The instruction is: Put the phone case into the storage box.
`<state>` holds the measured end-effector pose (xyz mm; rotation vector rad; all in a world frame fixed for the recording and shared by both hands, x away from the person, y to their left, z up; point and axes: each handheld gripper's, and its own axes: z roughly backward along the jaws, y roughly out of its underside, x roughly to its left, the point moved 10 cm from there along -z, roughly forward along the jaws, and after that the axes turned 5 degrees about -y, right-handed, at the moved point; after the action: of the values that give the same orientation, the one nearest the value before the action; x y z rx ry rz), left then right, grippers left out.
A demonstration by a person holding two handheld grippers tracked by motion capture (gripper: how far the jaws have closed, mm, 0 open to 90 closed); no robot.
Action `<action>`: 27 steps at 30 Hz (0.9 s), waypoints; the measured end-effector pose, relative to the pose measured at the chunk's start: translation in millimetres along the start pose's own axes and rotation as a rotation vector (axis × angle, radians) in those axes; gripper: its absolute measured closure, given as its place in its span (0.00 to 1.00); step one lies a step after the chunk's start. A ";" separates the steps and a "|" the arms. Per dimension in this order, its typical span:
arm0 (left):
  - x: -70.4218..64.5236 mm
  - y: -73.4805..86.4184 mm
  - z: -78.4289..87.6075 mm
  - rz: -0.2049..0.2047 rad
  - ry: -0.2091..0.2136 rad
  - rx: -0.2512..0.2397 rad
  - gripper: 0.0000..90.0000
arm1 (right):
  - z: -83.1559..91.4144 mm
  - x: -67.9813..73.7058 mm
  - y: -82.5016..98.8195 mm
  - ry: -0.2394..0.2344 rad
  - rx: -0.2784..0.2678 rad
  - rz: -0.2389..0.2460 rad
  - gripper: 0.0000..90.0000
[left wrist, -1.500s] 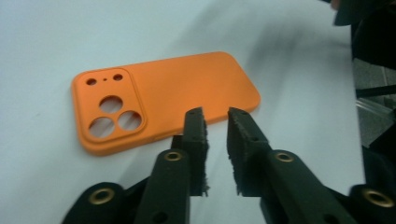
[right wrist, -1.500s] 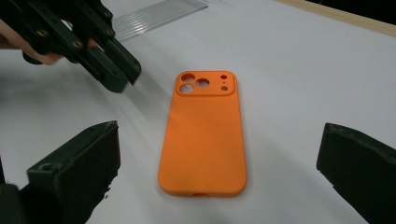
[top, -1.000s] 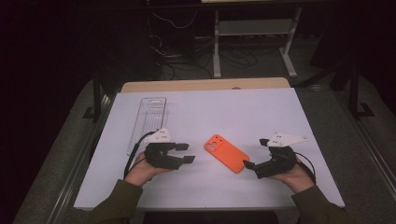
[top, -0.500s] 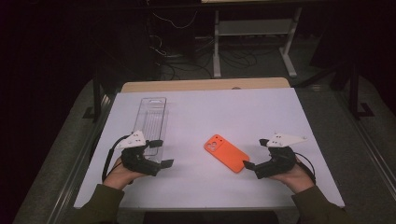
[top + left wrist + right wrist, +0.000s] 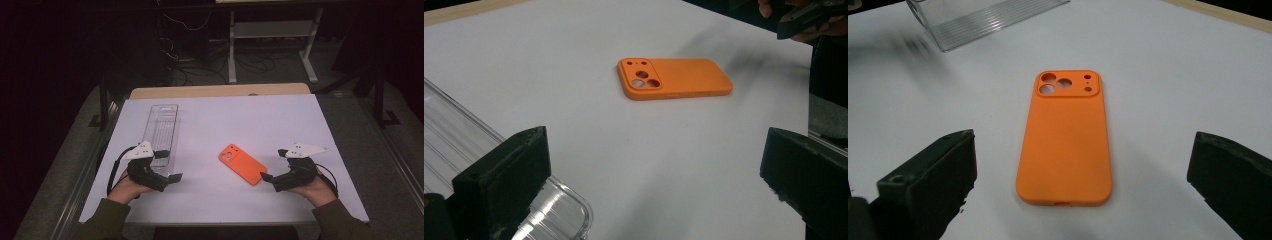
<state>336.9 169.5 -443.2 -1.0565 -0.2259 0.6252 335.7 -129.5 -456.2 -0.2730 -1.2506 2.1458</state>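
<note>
An orange phone case (image 5: 242, 163) lies flat, camera holes up, near the middle of the white desk (image 5: 280, 120). The right claw (image 5: 272, 167) rests just beside its near end, jaws spread wide and empty. The left claw (image 5: 167, 165) (also wide open, holding nothing) sits at the near end of a clear plastic tray (image 5: 161, 131), well apart from the case.

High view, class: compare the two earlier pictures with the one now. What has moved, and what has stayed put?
The left gripper has swung away from the orange phone case, leftward toward the near end of the clear plastic tray, jaws open. Nothing was grasped. The right gripper, case and tray have stayed put.
</note>
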 end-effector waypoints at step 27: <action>1.6 -2.0 0.1 0.009 -0.014 -0.009 0.00 | -15.4 -5.2 -20.6 -0.004 0.029 -0.005 0.00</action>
<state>338.8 169.8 -441.6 -1.0627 -0.2363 0.6401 355.6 -114.6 -447.7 -0.2539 -1.2198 2.1597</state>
